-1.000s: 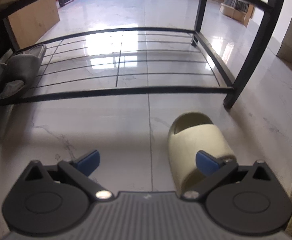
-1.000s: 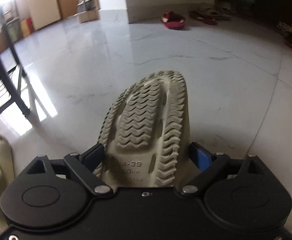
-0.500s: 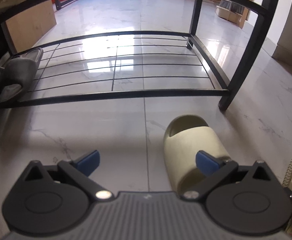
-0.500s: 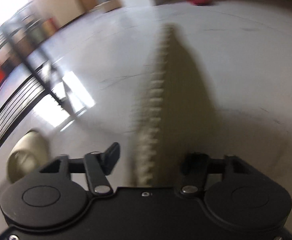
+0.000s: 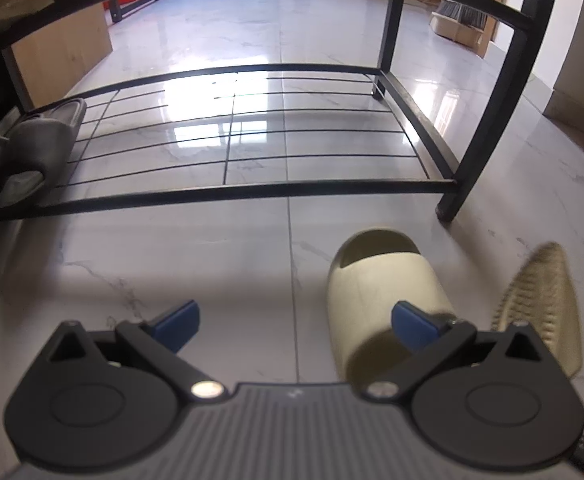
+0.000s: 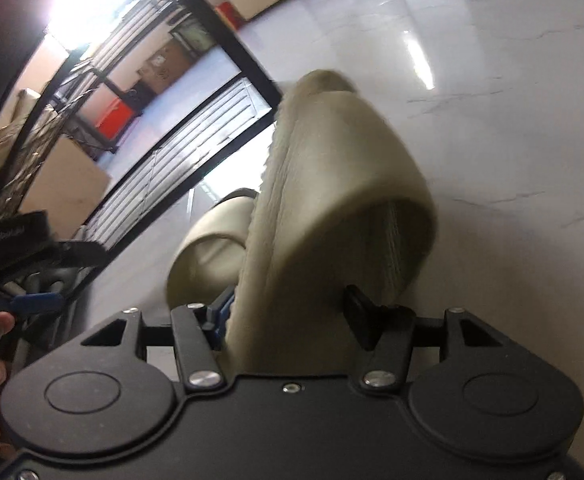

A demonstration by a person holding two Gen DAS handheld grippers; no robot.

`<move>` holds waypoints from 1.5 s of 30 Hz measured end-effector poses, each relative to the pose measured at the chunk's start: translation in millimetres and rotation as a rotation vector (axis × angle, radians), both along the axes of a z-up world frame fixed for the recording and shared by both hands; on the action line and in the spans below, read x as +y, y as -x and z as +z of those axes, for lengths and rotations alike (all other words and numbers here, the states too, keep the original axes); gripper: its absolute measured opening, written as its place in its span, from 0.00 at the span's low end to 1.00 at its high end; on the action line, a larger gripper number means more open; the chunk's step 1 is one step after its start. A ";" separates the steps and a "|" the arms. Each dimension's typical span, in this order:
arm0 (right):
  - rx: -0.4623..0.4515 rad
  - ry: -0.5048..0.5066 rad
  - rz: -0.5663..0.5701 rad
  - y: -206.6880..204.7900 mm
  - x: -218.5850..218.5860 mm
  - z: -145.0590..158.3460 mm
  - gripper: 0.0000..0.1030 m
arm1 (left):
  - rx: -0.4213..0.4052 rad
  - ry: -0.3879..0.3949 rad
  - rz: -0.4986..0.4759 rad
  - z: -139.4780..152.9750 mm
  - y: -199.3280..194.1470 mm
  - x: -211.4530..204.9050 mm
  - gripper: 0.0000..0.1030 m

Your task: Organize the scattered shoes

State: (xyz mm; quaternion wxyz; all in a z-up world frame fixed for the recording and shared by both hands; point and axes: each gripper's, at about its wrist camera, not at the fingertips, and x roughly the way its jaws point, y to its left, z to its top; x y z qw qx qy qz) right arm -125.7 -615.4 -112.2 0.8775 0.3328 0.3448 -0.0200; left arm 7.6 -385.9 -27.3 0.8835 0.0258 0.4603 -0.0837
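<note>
While jaws ease apart, my right gripper (image 6: 287,316) pinches beige slipper (image 6: 332,200) on edge above marble floor (image 6: 512,120). My left gripper (image 5: 294,320) hangs spread wide, nothing held, over matching beige slipper (image 5: 384,292) lying before black shoe rack (image 5: 251,190). 2 grey slippers (image 5: 31,148) sit on rack's bottom shelf, left end.

White lettering on the left gripper (image 6: 37,300) body is too blurred to read.

Left gripper (image 5: 294,318) wide open, angled downward; right gripper (image 6: 287,312) clamped, jaws opening slightly.
</note>
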 end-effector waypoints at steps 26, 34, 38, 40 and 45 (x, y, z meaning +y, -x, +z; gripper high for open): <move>0.045 -0.057 -0.379 83.4 -65.9 -0.4 0.94 | -0.021 -0.025 -0.092 4.2 12.9 -18.6 0.99; 0.192 0.375 -0.168 69.3 -31.8 64.6 1.00 | 0.040 0.025 -0.048 -2.8 4.3 -10.3 0.99; 0.099 0.694 0.065 40.4 7.3 86.1 1.00 | 0.035 0.034 -0.053 -1.6 5.0 -9.2 0.99; 0.118 0.795 0.218 17.2 25.5 78.8 1.00 | 0.029 0.037 -0.045 0.0 4.7 -6.7 0.99; 0.173 1.172 0.502 -36.4 79.8 32.8 1.00 | 0.044 0.065 0.003 -0.2 -0.1 3.9 0.99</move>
